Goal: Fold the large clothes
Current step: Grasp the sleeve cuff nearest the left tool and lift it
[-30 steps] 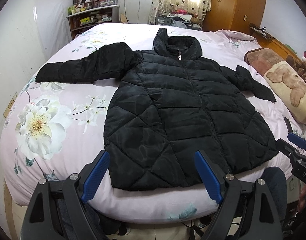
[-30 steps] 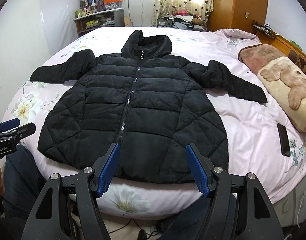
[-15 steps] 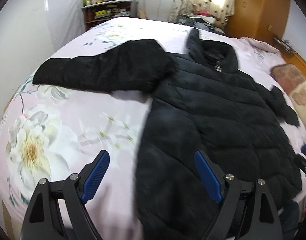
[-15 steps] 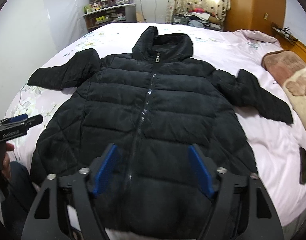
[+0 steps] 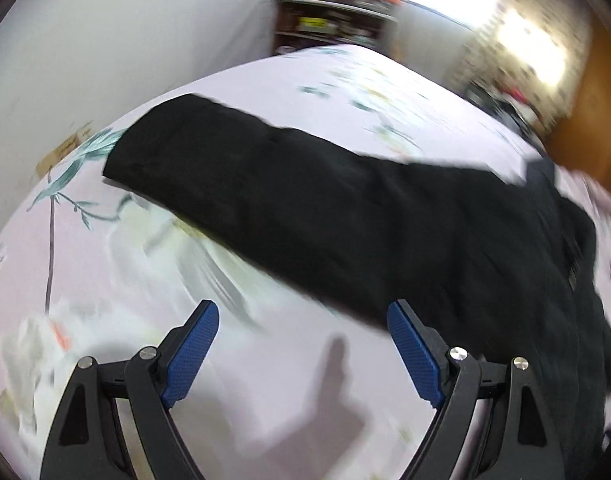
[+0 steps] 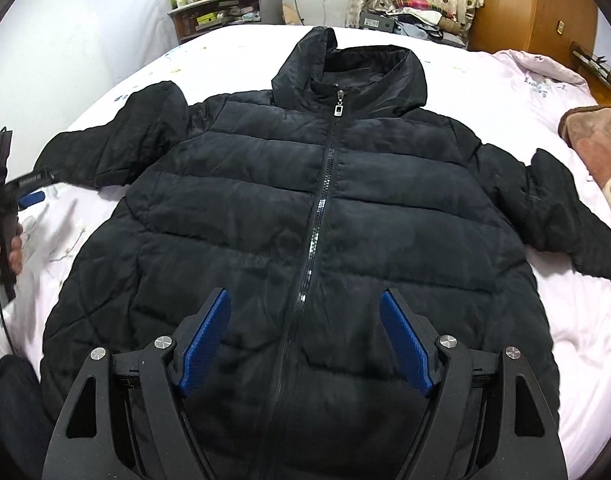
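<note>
A black hooded puffer jacket (image 6: 317,216) lies flat and zipped on a pink floral bed (image 6: 505,92), both sleeves spread out. My right gripper (image 6: 305,340) is open and empty, hovering over the jacket's lower front by the zipper. My left gripper (image 5: 301,348) is open and empty over bare sheet, just in front of the jacket's left sleeve (image 5: 289,208); that view is blurred. The left gripper also shows at the left edge of the right wrist view (image 6: 9,196), near the sleeve cuff.
A brown and cream blanket (image 6: 597,144) lies at the bed's right side. A cluttered shelf (image 6: 221,12) and a wooden wardrobe (image 6: 537,4) stand behind the bed. A white wall (image 5: 105,40) runs close along the bed's left side.
My left gripper has swung left and forward to the left sleeve, close above the sheet. My right gripper has moved forward and lower over the jacket's front. Both stay open.
</note>
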The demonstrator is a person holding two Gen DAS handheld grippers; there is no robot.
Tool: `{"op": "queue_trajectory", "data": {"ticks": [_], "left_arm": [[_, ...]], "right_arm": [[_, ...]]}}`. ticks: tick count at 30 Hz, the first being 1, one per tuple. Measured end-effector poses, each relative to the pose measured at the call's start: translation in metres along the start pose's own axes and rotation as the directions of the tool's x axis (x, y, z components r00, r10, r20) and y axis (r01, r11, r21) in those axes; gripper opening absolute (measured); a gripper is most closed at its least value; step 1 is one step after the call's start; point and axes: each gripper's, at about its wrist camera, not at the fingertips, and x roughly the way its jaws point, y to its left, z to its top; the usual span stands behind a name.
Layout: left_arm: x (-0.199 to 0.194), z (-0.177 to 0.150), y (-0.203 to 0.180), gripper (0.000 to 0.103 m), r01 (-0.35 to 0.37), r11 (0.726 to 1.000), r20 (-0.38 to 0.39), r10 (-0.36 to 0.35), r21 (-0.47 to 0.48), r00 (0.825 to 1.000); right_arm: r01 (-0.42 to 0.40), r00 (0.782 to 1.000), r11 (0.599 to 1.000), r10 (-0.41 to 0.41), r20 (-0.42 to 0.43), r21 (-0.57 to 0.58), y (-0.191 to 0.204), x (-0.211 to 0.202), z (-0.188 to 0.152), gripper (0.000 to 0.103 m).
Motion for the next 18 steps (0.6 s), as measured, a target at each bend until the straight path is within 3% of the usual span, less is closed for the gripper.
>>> {"op": "queue_trajectory", "data": {"ticks": [5, 9, 12, 13, 14, 18], "left_arm": [[0.028, 0.022, 0.032, 0.088, -0.026, 0.994, 0.044, 0.031, -0.110, 0.999], [0.037, 0.031, 0.032, 0.085, -0.064, 0.992, 0.097, 0.074, -0.105, 0.993], [0.044, 0.040, 0.030, 0.046, -0.088, 0.992, 0.088, 0.096, -0.091, 0.991], [0.041, 0.041, 0.031, 0.026, -0.080, 0.991, 0.085, 0.090, -0.107, 0.992], [0.038, 0.045, 0.032, 0.017, -0.060, 0.990, 0.077, 0.070, -0.124, 0.995], [0.012, 0.057, 0.024, 0.013, -0.008, 0.992, 0.085, 0.019, -0.123, 0.996]], "right_arm": [[0.008, 0.999, 1.000, -0.007, -0.035, 0.017, -0.011, 0.020, 0.004, 0.077], [0.034, 0.998, 0.999, -0.033, -0.050, 0.035, -0.024, 0.027, 0.003, 0.077], [0.036, 0.997, 0.998, -0.032, -0.063, 0.057, -0.034, 0.029, 0.000, 0.077], [0.031, 0.998, 0.998, -0.028, -0.064, 0.061, -0.036, 0.029, 0.000, 0.077], [0.028, 0.998, 0.997, -0.023, -0.063, 0.067, -0.039, 0.028, -0.001, 0.077], [0.027, 0.998, 0.997, -0.023, -0.056, 0.073, -0.045, 0.019, -0.006, 0.077]]}}
